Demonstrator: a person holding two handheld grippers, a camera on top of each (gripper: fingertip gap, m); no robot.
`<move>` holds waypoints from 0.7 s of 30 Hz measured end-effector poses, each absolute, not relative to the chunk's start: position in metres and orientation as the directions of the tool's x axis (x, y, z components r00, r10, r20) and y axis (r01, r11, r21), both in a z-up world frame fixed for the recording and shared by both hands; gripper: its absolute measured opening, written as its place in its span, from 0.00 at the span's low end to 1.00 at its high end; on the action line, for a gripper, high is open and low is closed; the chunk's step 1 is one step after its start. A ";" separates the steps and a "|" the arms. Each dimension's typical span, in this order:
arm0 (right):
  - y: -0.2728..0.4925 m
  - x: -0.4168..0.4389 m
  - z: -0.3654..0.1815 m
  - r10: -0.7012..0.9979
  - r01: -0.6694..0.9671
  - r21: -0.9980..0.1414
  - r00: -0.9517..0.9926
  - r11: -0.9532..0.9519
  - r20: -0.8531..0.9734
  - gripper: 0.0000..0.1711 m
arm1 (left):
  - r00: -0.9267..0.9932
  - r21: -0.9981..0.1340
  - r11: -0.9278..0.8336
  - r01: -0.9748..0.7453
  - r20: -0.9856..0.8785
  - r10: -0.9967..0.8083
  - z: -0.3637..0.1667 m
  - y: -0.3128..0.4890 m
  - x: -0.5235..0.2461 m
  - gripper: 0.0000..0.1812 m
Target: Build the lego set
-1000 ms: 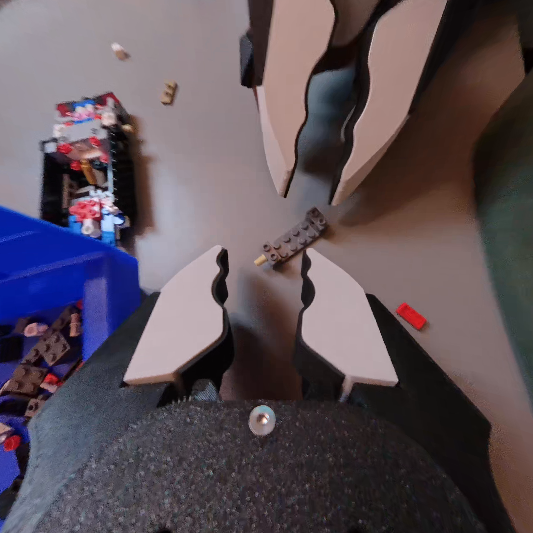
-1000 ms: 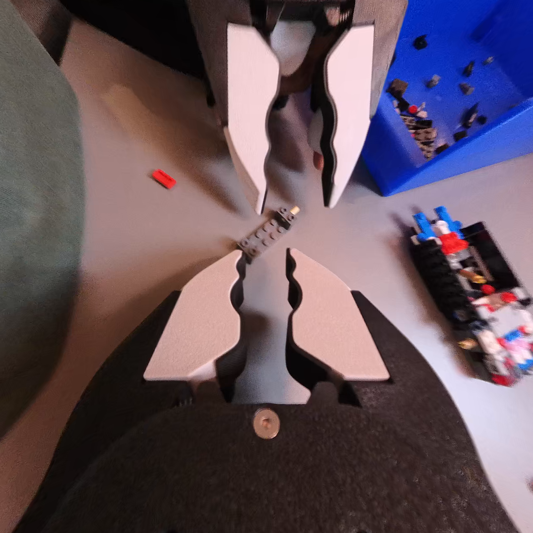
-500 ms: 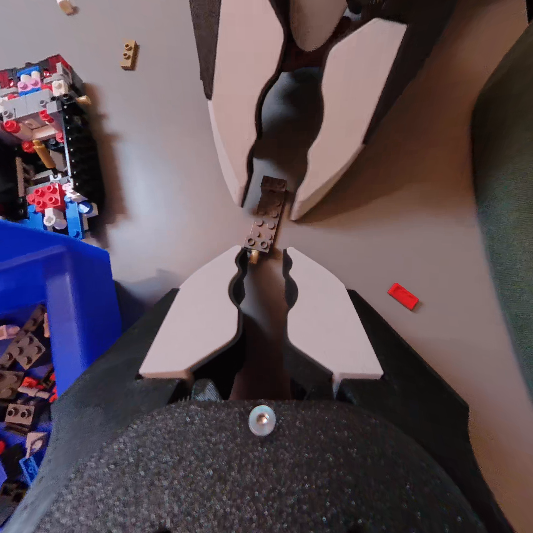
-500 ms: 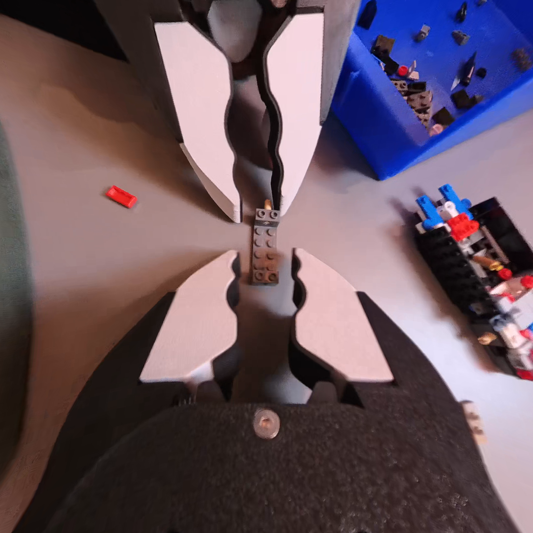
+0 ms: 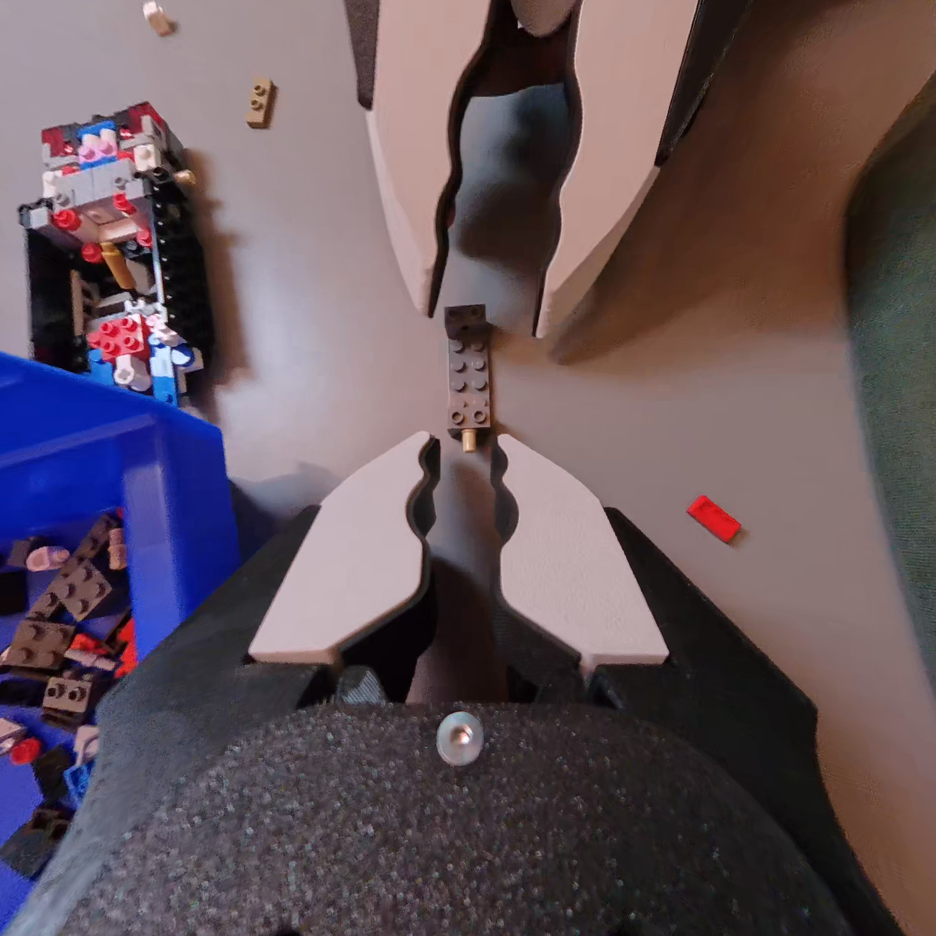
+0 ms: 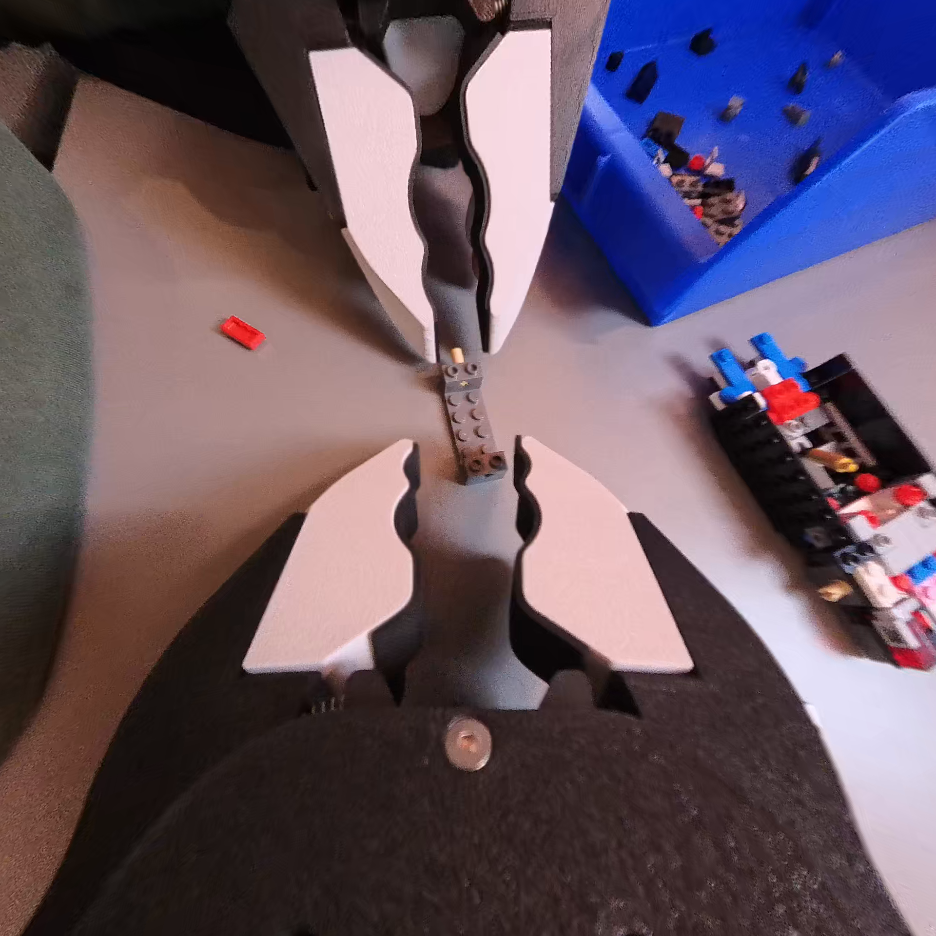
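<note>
Grey studded lego plate (image 5: 469, 375) with a tan peg lies flat on the smooth table (image 5: 314, 314), between both spread, empty grippers: left gripper (image 5: 464, 441) at 6 o'clock, right gripper (image 5: 483, 316) at 12. Partly built blocky model (image 5: 109, 253) sits at 10, glossy blue bin (image 5: 96, 456) at 8.

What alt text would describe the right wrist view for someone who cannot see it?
A dark grey Lego piece with a tan pin lies on a grey table between two open grippers, right gripper near, left gripper opposite. A blue bin, a partly built Lego model and a red tile surround them.
</note>
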State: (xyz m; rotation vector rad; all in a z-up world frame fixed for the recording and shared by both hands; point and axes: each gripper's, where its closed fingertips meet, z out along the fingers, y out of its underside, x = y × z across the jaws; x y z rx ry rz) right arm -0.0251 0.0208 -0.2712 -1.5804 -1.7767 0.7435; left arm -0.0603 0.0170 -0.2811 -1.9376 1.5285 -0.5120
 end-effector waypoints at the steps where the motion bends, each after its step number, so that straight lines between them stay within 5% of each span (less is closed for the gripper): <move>1: 0.021 -0.025 -0.275 0.994 0.648 -0.754 -0.075 0.112 0.083 0.23 | 0.257 -0.661 -0.149 -0.736 -0.069 -0.964 -0.284 0.017 -0.060 0.10; 5: 0.030 -0.026 -0.283 0.985 0.703 -0.694 -0.067 0.158 0.157 0.12 | 0.254 -0.662 -0.133 -0.737 -0.089 -0.963 -0.287 0.017 -0.051 0.03; 21: 0.020 -0.026 -0.284 0.971 0.719 -0.658 -0.105 0.224 0.215 0.02 | 0.267 -0.670 -0.149 -0.728 -0.077 -0.961 -0.286 0.014 -0.043 0.03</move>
